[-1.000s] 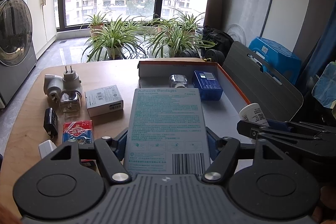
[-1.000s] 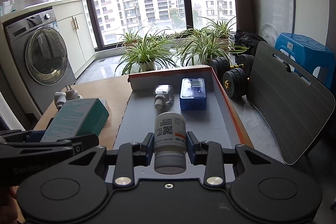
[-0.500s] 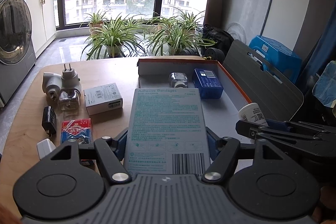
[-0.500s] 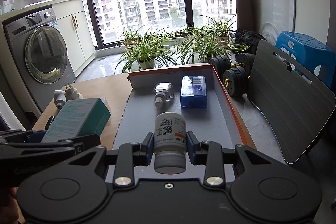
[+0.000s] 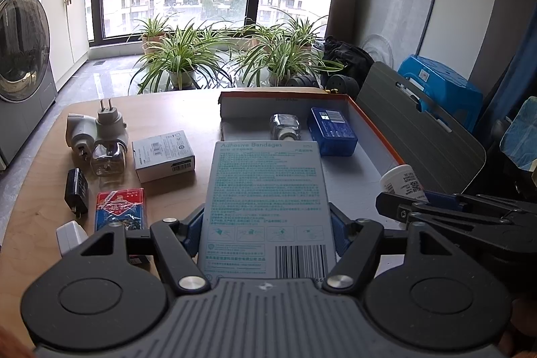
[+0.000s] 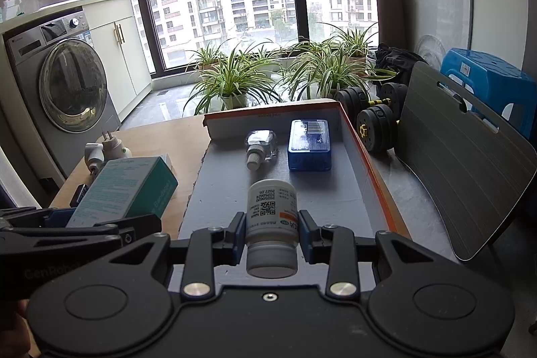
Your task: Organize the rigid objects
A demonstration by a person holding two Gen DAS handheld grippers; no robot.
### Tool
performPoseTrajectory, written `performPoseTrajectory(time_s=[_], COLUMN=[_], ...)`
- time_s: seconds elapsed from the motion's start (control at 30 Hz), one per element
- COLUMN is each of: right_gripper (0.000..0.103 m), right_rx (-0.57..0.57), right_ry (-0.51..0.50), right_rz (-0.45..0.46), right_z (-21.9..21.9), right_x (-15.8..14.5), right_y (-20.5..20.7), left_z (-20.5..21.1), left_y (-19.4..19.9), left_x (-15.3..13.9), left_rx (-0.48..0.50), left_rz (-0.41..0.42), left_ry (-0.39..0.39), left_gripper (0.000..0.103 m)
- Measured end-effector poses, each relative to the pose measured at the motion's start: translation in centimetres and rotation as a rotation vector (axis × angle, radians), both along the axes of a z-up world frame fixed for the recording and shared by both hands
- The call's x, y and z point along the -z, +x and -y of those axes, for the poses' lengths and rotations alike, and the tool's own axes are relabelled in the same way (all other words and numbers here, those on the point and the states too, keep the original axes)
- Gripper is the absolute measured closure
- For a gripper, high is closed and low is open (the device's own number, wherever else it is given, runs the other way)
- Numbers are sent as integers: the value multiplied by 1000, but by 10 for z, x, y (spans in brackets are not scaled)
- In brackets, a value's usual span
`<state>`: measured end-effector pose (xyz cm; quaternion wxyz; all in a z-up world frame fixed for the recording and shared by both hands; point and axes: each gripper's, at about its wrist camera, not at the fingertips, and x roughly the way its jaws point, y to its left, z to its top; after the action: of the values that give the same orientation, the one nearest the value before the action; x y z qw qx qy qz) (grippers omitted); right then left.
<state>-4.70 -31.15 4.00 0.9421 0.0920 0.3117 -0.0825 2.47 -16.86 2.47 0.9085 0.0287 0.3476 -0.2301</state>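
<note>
My left gripper [image 5: 266, 223] clamps the adhesive bandage box [image 5: 266, 210] above the worktop [image 5: 188, 109], near the tray's [image 6: 379, 187] left edge. My right gripper [image 6: 271, 228] grips a white pill bottle [image 6: 271, 217] over the tray's near end.

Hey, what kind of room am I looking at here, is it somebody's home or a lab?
Most likely a home, probably a high-rise flat's laundry or balcony room. A front-loading washing machine stands by cream cabinets, potted spider plants line the big window facing apartment towers, and dumbbells lie on the floor.
</note>
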Motion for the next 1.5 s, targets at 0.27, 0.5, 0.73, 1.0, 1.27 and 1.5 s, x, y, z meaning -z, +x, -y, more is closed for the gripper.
performPoseTrajectory(time_s=[0.27,0.5,0.73,1.0,1.27,1.5], right_gripper=[62,62,62,62,62,62], right_rx=[2,1,1,1,-1,17], right_ry=[3,3,3,3,10,24], right_rz=[-3,-3,-5,-7,-10,-10], right_z=[0,0,0,-1,7,23], right_x=[6,5,7,10,9,5], right_y=[-1,0,0,1,9,15], left_z=[0,1,0,0,2,-2], left_y=[1,2,4,7,14,24], left_x=[1,1,2,3,5,10], left_rx=[1,-1,0,1,9,6], left_rz=[-1,-4,-4,-5,-9,-26], left_ry=[2,2,4,6,11,7], left_gripper=[31,31,31,31,43,43])
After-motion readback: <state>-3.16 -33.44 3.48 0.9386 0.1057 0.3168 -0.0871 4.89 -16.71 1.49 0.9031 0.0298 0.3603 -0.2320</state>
